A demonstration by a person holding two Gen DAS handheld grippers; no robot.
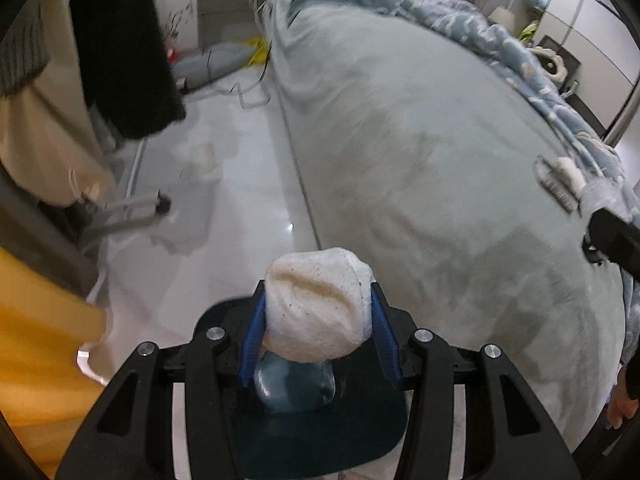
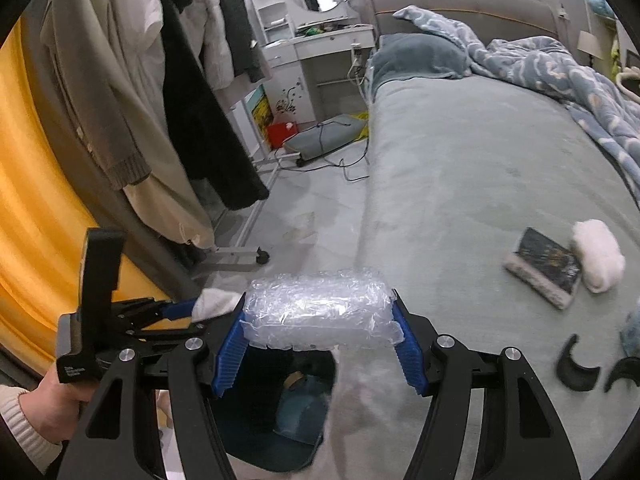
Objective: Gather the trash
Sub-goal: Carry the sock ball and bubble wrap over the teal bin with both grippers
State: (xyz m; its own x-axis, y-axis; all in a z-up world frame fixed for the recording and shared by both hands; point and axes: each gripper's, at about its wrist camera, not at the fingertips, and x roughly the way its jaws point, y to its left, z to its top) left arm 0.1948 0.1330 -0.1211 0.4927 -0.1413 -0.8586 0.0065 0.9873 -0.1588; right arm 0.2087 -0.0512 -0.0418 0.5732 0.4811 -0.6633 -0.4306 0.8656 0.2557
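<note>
The bin (image 2: 280,412) stands on the floor (image 2: 316,200) left of the bed (image 2: 480,168).

soft white paper wad (image 1: 318,304), dimpled and matt, squeezed between ribbed blue rubbery pads (image 1: 254,336) on the left gripper (image 1: 316,320). clear crinkly bubble wrap (image 2: 318,314), shiny, in the right gripper (image 2: 320,336). below it, dark smooth plastic bin (image 2: 316,452). beside the bin, fuzzy matt bedspread (image 2: 460,168); glossy floor (image 1: 224,216).

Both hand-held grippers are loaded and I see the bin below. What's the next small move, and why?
Probably open the left hand-held gripper to drop the white paper wad. It hangs right above the dark trash bin, which already holds a clear bottle. The right hand-held gripper with the bubble wrap can follow.
</note>
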